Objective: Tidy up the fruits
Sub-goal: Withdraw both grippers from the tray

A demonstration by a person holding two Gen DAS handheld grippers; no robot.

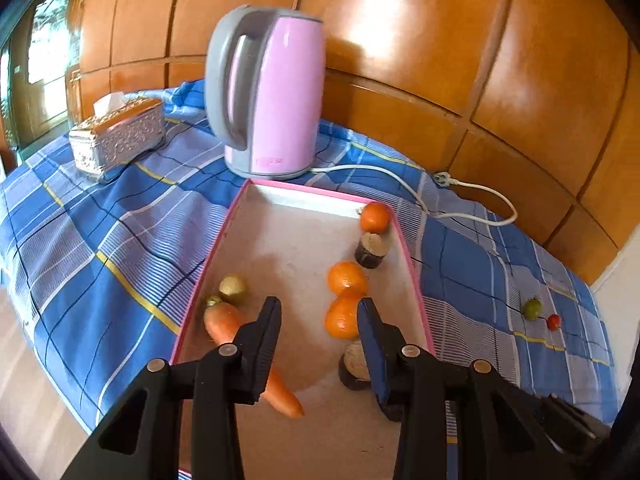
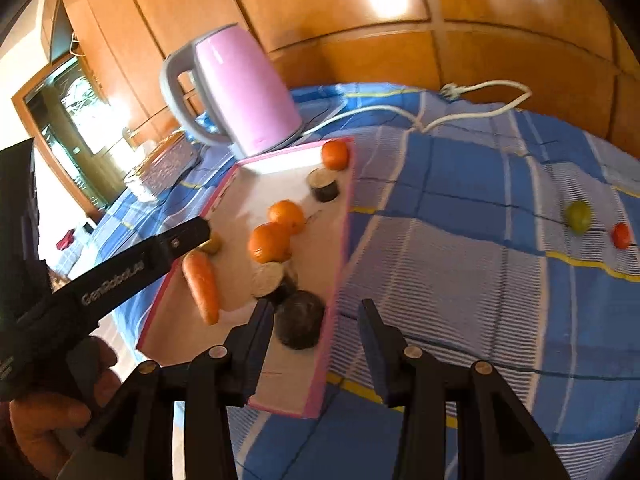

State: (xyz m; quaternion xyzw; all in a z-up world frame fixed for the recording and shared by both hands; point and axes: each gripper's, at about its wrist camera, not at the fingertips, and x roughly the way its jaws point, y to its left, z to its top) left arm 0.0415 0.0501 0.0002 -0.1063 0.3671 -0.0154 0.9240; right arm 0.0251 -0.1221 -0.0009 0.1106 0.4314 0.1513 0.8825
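On the blue checked cloth (image 1: 100, 240), a pink-rimmed tray (image 1: 412, 276) is set in front of a pink kettle (image 1: 280, 92). Inside the tray, three oranges (image 1: 347, 278), a carrot (image 1: 224, 324), a small pale round fruit (image 1: 233, 286) and dark cut stubs (image 1: 371, 250) are seen. The left gripper (image 1: 318, 308) is held above the tray, its jaws spread apart with nothing pinched between them, the carrot lying under one finger. The right gripper (image 2: 316, 308) is held over the tray's near right rim, jaws likewise parted and empty, a dark round fruit (image 2: 300, 320) lying just beside its left finger. Well apart on the cloth, a green fruit (image 2: 579, 216) and a small red fruit (image 2: 621, 236) are left outside the tray. A silver tissue box (image 1: 120, 138) is placed beside the kettle.
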